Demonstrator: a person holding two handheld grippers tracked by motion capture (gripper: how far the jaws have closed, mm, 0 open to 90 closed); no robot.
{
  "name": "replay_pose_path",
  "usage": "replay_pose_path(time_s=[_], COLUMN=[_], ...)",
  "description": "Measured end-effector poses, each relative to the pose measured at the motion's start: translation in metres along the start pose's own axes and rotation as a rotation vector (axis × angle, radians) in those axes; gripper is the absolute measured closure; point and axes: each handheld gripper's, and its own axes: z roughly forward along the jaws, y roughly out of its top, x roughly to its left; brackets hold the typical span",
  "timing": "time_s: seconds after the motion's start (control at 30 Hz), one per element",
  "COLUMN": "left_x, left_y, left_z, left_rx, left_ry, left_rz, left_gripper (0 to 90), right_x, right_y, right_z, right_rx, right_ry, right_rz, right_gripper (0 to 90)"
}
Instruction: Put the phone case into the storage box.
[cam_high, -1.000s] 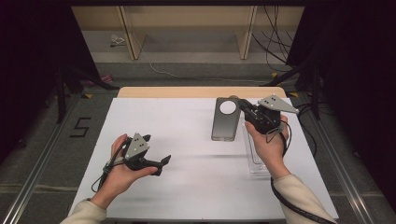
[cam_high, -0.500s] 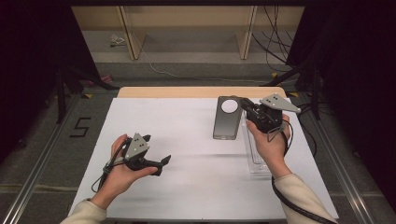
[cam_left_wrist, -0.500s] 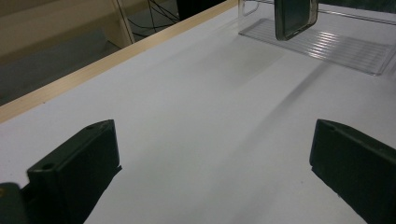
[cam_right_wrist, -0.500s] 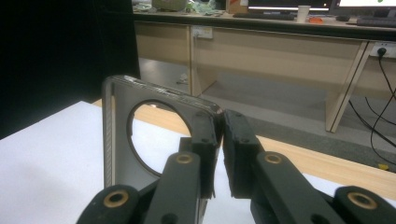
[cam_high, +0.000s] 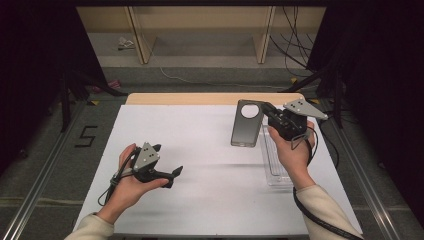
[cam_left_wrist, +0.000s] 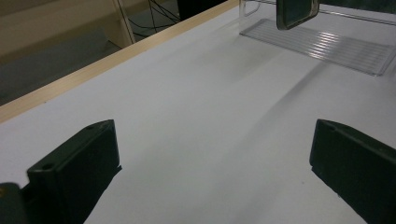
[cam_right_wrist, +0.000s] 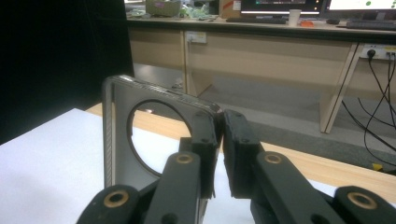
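Note:
A grey phone case (cam_high: 245, 127) with a round camera hole hangs tilted above the white table (cam_high: 200, 150). My right gripper (cam_high: 266, 109) is shut on its right edge. In the right gripper view the case (cam_right_wrist: 119, 140) stands upright at the left, its rim pinched between the two black jaws of the right gripper (cam_right_wrist: 218, 128). My left gripper (cam_high: 167, 160) rests low over the table's near left and is open, with nothing between its jaws. In the left gripper view the left gripper (cam_left_wrist: 210, 154) has its jaws spread wide over bare table, and the case's lower end (cam_left_wrist: 296, 11) shows far off.
A clear ribbed plastic tray (cam_high: 276, 162) lies on the table under my right hand, just right of the case, and the tray (cam_left_wrist: 327, 44) also shows in the left gripper view. The table's wooden far edge (cam_high: 210, 98) borders grey floor with cables.

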Motion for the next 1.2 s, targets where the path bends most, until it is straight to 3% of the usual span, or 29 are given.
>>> replay_pose_path(time_s=[1.2], left_x=[0.001], left_y=[0.000], left_z=[0.000], left_rx=[0.000], left_ry=[0.005], left_rz=[-0.006], left_gripper=[0.9], right_x=[-0.018], right_y=[0.008], right_z=[-0.006], right_rx=[-0.031], right_ry=[-0.047], right_rz=[0.026], right_gripper=[84.0])
